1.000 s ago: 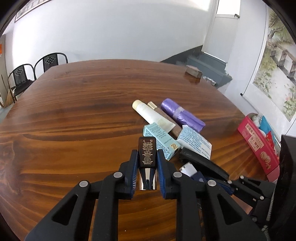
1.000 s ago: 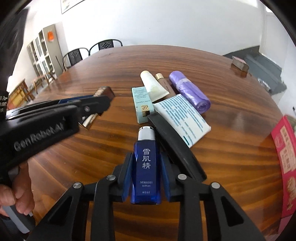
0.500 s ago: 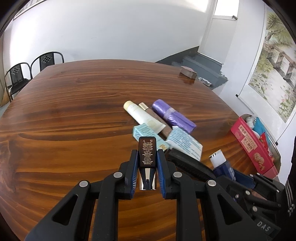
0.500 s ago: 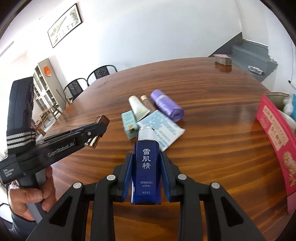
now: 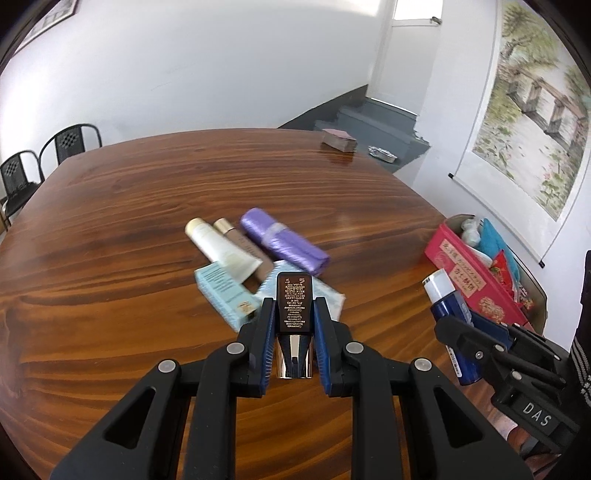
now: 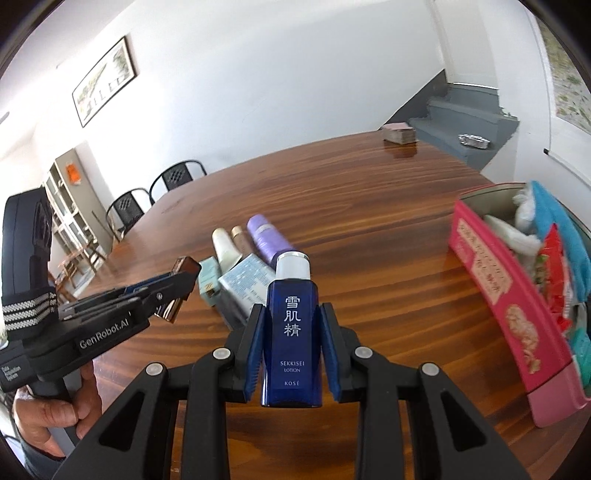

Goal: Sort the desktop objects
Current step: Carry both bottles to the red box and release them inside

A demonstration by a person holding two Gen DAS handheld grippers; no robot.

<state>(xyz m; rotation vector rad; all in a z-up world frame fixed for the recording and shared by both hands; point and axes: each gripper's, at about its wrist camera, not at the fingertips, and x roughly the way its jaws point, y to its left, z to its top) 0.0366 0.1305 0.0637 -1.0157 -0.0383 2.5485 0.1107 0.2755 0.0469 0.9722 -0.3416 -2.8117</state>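
Right wrist view: the right gripper (image 6: 290,343) is clamped on a blue lotion bottle (image 6: 291,332), the left gripper (image 5: 294,332) on a dark brown tube (image 5: 294,306), both aloft (neither yet boxed), the red box (image 6: 506,306) part-filled, five items left on the counter (image 6: 369,206).

My feeds are bright with daylight, strongest from a window (image 5: 412,7) high on the far wall. Glare streaks the polished bench (image 5: 347,158) near its far edge. Both fisheye views bow straight lines and go black at the corners. The items mid-bench smear with motion blur, while my grippers stay sharp.
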